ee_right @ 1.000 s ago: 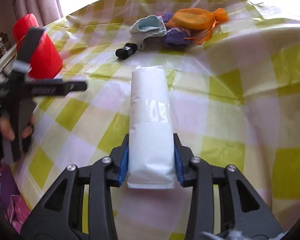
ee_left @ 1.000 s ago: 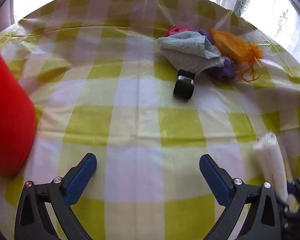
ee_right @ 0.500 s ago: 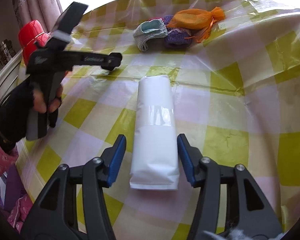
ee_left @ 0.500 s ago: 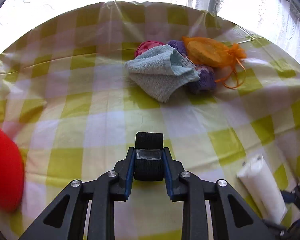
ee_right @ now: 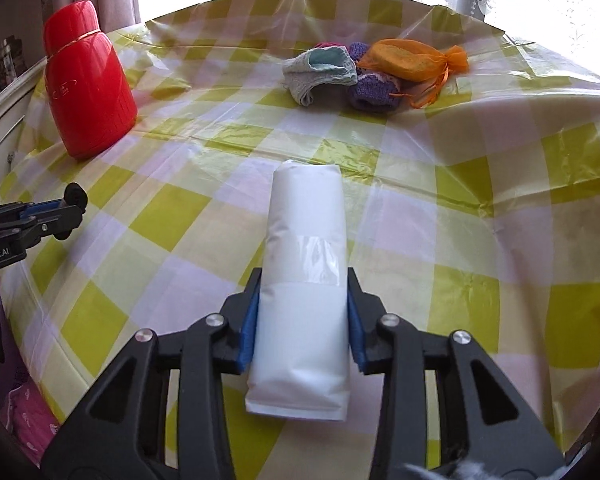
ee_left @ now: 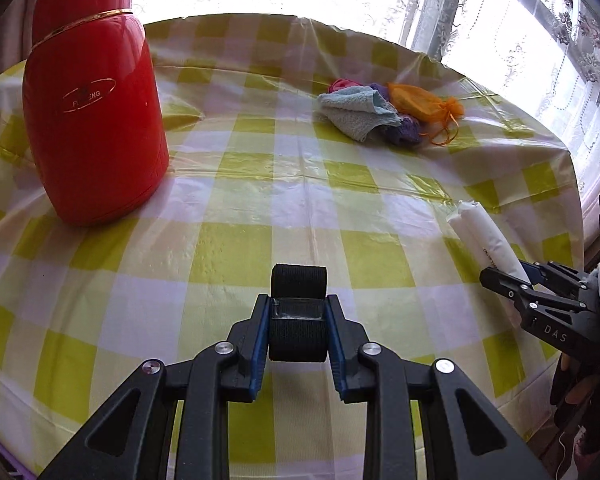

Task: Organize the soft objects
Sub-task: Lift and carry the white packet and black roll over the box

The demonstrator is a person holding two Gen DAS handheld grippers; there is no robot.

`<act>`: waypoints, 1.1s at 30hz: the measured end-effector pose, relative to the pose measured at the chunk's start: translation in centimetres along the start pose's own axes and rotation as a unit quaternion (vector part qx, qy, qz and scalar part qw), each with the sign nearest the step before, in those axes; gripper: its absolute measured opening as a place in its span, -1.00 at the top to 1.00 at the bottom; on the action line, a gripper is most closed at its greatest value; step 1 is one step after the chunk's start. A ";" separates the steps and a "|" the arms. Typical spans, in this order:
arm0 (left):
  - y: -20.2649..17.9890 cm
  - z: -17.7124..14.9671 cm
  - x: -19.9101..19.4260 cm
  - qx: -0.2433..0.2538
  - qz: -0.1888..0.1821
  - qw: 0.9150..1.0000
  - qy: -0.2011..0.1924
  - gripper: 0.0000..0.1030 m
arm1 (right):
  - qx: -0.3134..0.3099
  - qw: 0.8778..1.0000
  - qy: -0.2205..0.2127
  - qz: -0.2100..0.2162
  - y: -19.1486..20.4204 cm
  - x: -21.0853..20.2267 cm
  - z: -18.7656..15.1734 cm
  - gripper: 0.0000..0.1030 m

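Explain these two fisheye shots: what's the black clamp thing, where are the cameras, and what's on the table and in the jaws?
There is no robot arm here: a person holds a handheld two-finger gripper in each hand, and a fisheye camera on each looks forward along its fingers.

In the left wrist view, the left gripper is shut on a black elastic roll. The right one shows at that picture's right edge.

In the right wrist view, the right gripper has its blue pads against a white wrapped roll; its jaws have just been closing on it.

The table wears a yellow checked tablecloth. On it stand a red flask and, farther back, a pile of soft things: a pale blue towel, an orange mesh pouch, a purple knit piece and something pink behind.
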State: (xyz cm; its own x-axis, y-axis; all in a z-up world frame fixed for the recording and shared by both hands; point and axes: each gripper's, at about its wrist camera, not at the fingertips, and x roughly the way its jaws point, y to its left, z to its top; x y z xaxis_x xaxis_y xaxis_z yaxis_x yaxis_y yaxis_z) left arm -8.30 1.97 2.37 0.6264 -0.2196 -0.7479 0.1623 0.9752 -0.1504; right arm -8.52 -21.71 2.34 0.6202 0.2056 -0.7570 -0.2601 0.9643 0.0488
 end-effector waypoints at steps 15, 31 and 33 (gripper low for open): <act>-4.3 0.8 -7.8 0.057 0.000 0.995 -0.075 0.46 | 0.049 0.992 -0.111 -0.012 0.7 -12.0 0.6 0.19; -6.8 0.5 -13.8 0.107 0.018 0.983 -0.149 0.46 | 0.032 0.977 -0.206 -0.031 1.9 -20.2 1.8 0.19; -6.7 0.6 -15.1 0.108 0.020 0.980 -0.167 0.46 | 0.031 0.975 -0.217 -0.033 2.1 -20.9 1.8 0.19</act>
State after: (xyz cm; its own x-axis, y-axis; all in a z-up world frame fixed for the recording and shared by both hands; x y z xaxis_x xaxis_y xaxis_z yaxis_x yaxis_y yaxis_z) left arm -18.40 -1.29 15.06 0.8443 -0.2138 -0.4913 0.2678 0.9626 0.0415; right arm -20.66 -23.69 19.41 0.8920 0.1814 -0.4140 -0.1730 0.9832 0.0582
